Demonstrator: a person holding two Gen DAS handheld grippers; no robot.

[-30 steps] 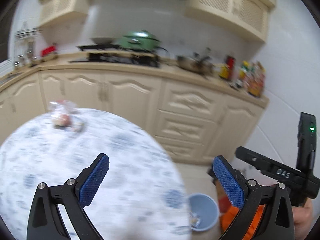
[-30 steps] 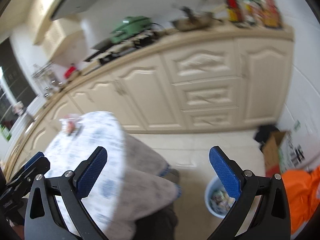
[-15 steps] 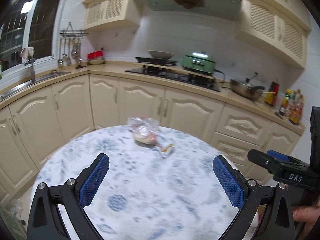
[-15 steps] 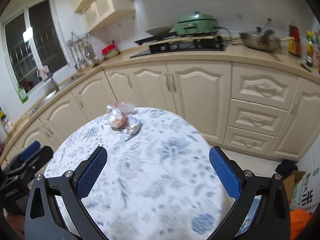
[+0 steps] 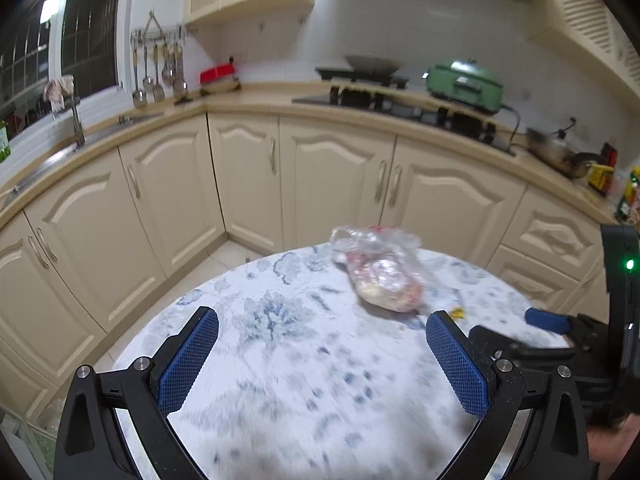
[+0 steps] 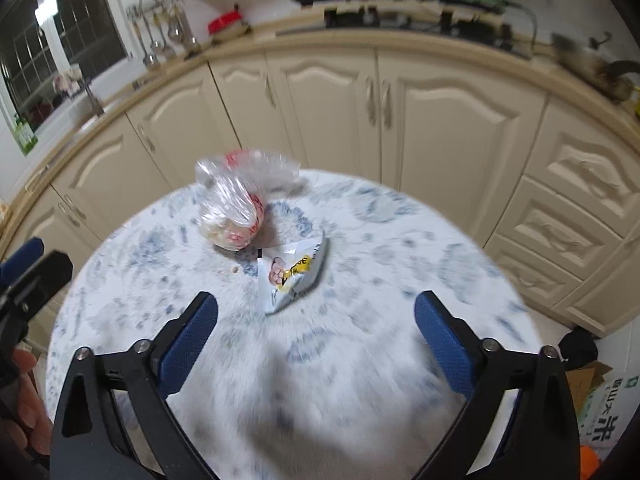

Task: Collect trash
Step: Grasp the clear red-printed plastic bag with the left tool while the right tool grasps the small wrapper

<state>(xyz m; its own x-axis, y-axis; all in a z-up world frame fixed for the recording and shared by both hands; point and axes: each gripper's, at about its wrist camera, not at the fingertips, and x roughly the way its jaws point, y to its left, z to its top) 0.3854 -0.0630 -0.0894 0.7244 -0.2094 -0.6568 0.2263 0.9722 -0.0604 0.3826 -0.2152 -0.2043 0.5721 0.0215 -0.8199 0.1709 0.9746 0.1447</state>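
Counting trash on table [image 6: 400, 240]: 1 plastic bag [image 6: 234, 216] | 1 wrapper [image 6: 290, 276] | 2 tongs agape

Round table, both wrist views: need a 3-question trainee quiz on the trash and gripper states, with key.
1. True or false: the right gripper is shut on the snack wrapper.
2. What lies nearer the right gripper: A) the clear plastic bag, B) the snack wrapper, C) a bottle?
3. Fill in: both pieces of trash lie on the ____.

Key
1. False. Its jaws stand wide open, short of the wrapper. The left gripper is open too.
2. B.
3. Table.
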